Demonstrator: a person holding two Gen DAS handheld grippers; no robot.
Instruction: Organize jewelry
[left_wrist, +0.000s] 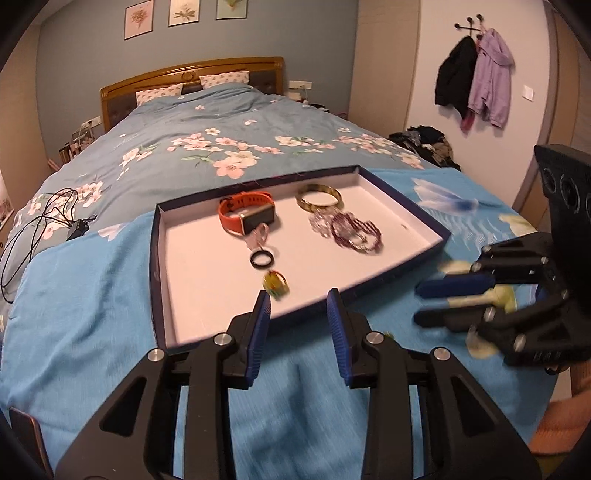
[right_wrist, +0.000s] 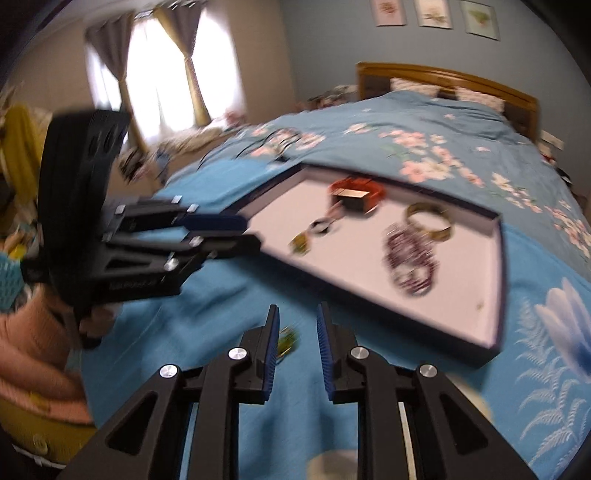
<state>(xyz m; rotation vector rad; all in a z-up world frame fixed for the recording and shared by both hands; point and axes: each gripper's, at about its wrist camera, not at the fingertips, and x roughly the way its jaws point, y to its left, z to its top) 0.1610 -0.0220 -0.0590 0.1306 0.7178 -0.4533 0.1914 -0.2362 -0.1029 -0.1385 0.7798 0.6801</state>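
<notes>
A shallow dark-edged tray (left_wrist: 207, 295) with a white floor lies on a blue cloth on the bed. In it lie an orange watch (left_wrist: 245, 216), a gold bangle (left_wrist: 319, 197), purple bead bracelets (left_wrist: 354, 230), a black ring (left_wrist: 262, 258) and a yellow-green ring (left_wrist: 275, 283). My left gripper (left_wrist: 299, 299) is open and empty over the tray's near edge. My right gripper (right_wrist: 295, 314) is open and empty above the cloth; it shows blurred in the left wrist view (left_wrist: 421, 301). A small yellow-green piece (right_wrist: 288, 341) lies on the cloth just by the right gripper's left finger.
A black cable with adapter (left_wrist: 48, 221) lies on the floral quilt to the left. Pillows and a wooden headboard (left_wrist: 192, 77) stand at the far end. Jackets (left_wrist: 476, 77) hang on the right wall. A clothes pile (left_wrist: 428, 142) sits beside the bed.
</notes>
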